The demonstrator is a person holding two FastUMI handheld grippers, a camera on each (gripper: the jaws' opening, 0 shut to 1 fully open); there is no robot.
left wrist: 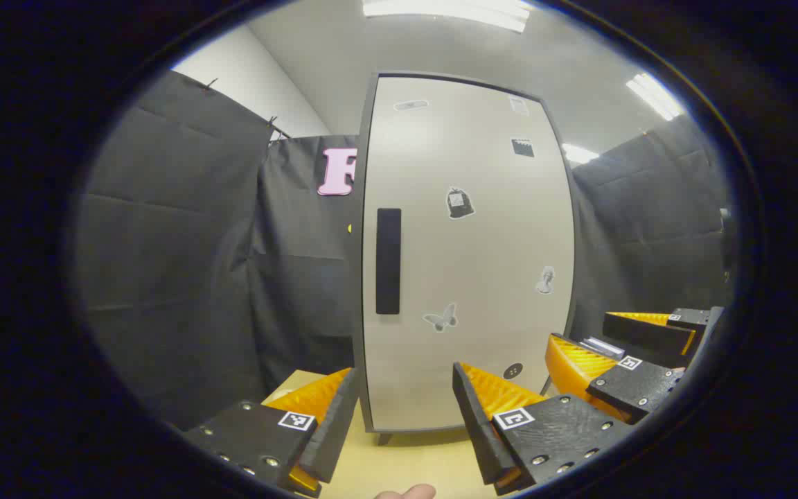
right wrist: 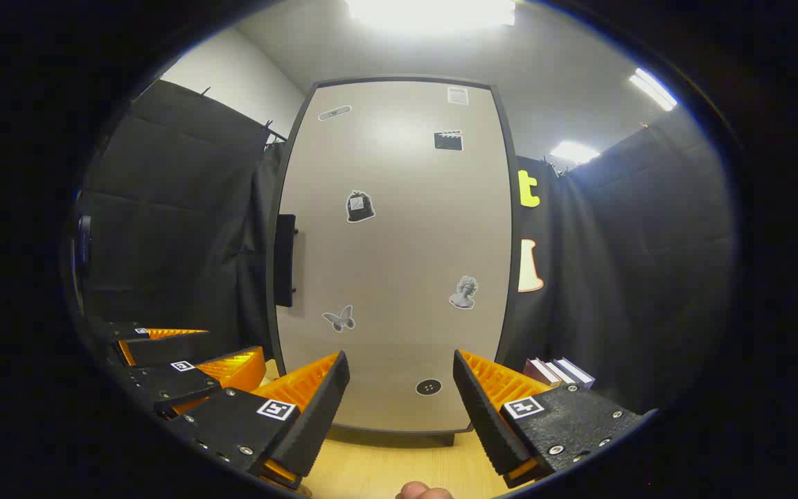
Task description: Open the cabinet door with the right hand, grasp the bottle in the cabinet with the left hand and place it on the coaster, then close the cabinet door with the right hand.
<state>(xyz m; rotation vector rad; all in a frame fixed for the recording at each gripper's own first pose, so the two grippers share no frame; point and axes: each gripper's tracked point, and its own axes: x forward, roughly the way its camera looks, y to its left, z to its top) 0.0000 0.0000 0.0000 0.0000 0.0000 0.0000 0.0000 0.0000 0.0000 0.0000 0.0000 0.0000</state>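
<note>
A tall pale cabinet (left wrist: 468,263) with a dark frame stands on the wooden table, its door closed and dotted with small stickers. A black vertical handle (left wrist: 388,260) sits near the door's left edge; in the right gripper view the handle (right wrist: 285,260) shows edge-on at the cabinet (right wrist: 399,256) door's left side. My left gripper (left wrist: 404,388) is open in front of the door's lower part, a short way off. My right gripper (right wrist: 401,374) is open too, facing the door's lower middle; it also appears at the right as the right gripper (left wrist: 631,346). The left gripper (right wrist: 191,360) shows at lower left.
Black cloth walls surround the cabinet on both sides. A few books (right wrist: 558,373) lie to the right of the cabinet. The light wooden table (left wrist: 406,464) stretches below the cabinet's feet. A fingertip (right wrist: 423,491) of the holding hand peeks at the bottom edge.
</note>
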